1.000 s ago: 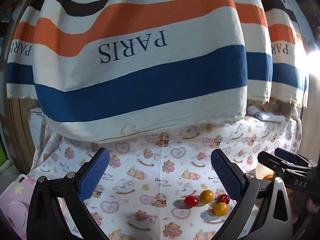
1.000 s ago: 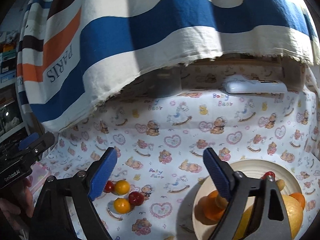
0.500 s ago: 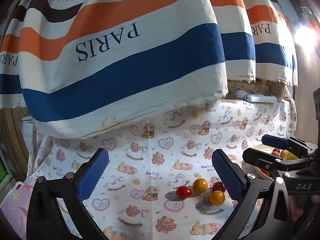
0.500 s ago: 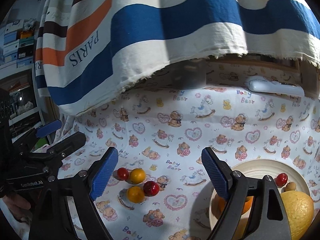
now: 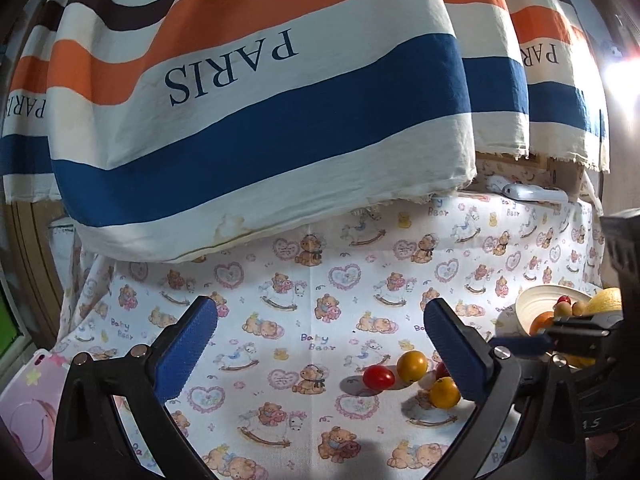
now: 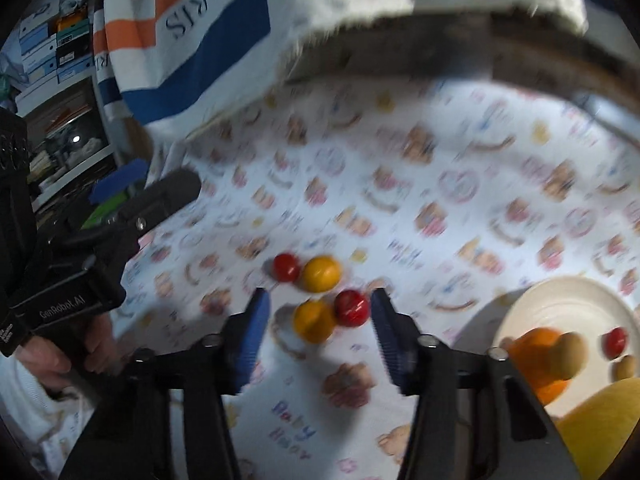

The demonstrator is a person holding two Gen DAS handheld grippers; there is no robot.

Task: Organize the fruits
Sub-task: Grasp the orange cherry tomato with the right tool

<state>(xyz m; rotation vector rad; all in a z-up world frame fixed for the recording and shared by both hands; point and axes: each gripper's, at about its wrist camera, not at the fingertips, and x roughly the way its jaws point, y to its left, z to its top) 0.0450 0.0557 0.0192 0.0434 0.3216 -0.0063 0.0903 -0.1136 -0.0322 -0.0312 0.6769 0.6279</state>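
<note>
Since a second ago the right gripper (image 6: 318,316) has tipped down toward the four loose cherry tomatoes, and its jaws have just been closing to roughly half their earlier spread; nothing is clamped yet, though the near yellow tomato (image 6: 313,320) and the dark red tomato (image 6: 351,308) now sit in the gap beyond its pads. In the left wrist view the left gripper (image 5: 320,344) hangs released and empty over the bear-print cloth (image 5: 304,280), probably just keeping clear while the other hand works. The tomato cluster lies just right of its centre: a red tomato (image 5: 378,376) and a yellow tomato (image 5: 414,365) side by side, another yellow one in front, a dark red one half hidden by the right pad. Well right of the cluster stands the pale bowl (image 5: 532,300), already holding fruit. The right wrist view is motion-blurred; the bowl sits right of the cluster with an orange (image 6: 540,356), a small red tomato and a large yellow fruit. The tomatoes look smooth, glossy and round, so they would likely roll under an off-centre pinch.
</note>
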